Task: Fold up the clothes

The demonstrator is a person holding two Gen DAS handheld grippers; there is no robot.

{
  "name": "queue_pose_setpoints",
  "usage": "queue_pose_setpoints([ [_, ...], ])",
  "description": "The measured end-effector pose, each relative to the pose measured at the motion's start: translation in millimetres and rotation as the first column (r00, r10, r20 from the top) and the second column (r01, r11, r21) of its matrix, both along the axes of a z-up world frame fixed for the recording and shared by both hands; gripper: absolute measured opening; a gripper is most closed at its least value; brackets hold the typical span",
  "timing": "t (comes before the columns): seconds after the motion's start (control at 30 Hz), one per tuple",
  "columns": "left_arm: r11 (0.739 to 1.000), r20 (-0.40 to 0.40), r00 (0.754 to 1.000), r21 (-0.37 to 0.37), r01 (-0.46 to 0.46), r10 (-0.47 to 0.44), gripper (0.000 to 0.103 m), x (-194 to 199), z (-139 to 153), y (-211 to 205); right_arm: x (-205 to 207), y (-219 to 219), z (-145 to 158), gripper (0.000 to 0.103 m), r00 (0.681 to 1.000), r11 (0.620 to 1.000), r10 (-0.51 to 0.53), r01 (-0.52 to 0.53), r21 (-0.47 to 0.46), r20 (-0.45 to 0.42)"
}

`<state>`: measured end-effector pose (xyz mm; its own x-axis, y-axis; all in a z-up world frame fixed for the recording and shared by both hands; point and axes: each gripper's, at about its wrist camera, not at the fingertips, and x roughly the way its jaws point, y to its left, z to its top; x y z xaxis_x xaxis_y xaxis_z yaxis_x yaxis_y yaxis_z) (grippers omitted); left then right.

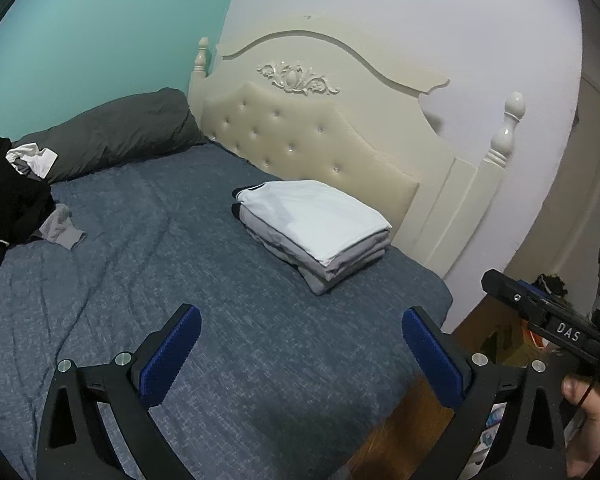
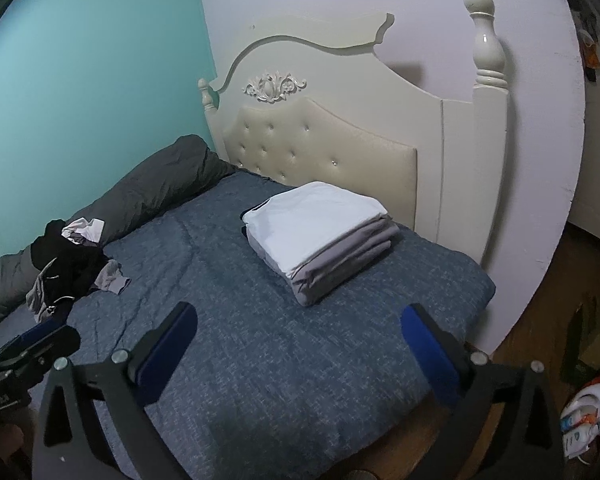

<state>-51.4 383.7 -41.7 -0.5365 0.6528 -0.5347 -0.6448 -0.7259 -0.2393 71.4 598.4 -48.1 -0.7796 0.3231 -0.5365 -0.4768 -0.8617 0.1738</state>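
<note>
- Centrally, folded stack of clothes [image 1: 316, 228] (white piece on top, grey beneath) lies on the blue bed cover [image 1: 180, 280], just before the cream headboard [image 1: 300, 132].
- Unfolded heap [image 1: 16, 204] of black, grey and white garments lies well apart, beside the dark grey pillow [image 1: 116, 132].
- Left gripper [image 1: 301, 350]: fingers spread wide, nothing between them, above bare cover.
- Right gripper [image 2: 299, 346]: fingers likewise spread and empty; nothing lies between either gripper and the stack.
- Wooden floor [image 2: 540, 300] borders the bed.
</note>
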Motion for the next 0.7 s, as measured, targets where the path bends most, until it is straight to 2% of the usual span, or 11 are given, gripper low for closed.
queue_pose_setpoints([
  [0.7,0.999,-0.03,1.0,-0.043,-0.009,0.008,0.103,41,3,-19,49,-31,0,0.103,1.0,1.0,0.014,-0.014,0.013,0.02],
])
